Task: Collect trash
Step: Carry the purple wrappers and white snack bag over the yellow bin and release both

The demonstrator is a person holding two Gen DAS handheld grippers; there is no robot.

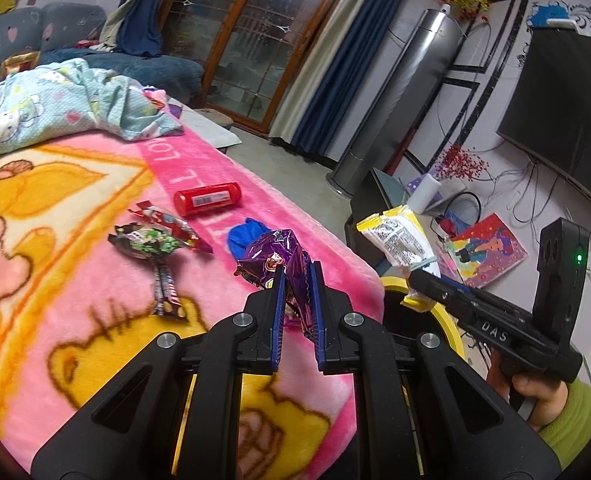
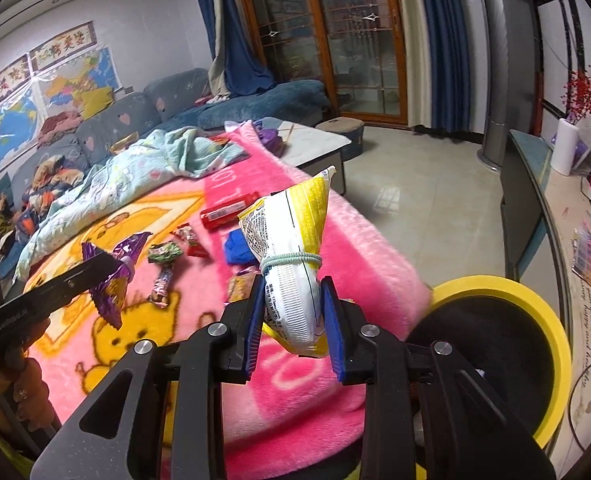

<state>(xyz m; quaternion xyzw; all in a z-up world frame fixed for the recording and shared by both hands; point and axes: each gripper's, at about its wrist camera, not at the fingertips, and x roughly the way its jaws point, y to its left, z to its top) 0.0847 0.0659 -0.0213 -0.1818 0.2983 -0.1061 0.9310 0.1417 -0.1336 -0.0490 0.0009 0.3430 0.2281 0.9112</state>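
Observation:
My left gripper (image 1: 297, 272) is shut on a crumpled purple foil wrapper (image 1: 277, 254), held above the pink blanket (image 1: 95, 240). The right gripper (image 2: 293, 284) is shut on a white and yellow snack bag (image 2: 291, 248) tied with a pale band; it hangs near the bed's right edge. In the left wrist view the same bag (image 1: 397, 236) sits in the right gripper (image 1: 413, 278) over a yellow-rimmed bin (image 1: 451, 320). That bin (image 2: 551, 320) stands on the floor beside the bed. On the blanket lie a red tube (image 1: 207, 198), a green wrapper (image 1: 151, 240), a red wrapper (image 1: 171, 224), a candy bar wrapper (image 1: 167, 292) and a blue piece (image 1: 243, 236).
A pale blue patterned quilt (image 1: 55, 108) is bunched at the far end of the bed. A sofa (image 2: 167, 104), a low table (image 2: 315, 144) and a grey tower unit (image 1: 399, 96) stand beyond. A cluttered TV counter (image 2: 567, 220) runs along the right.

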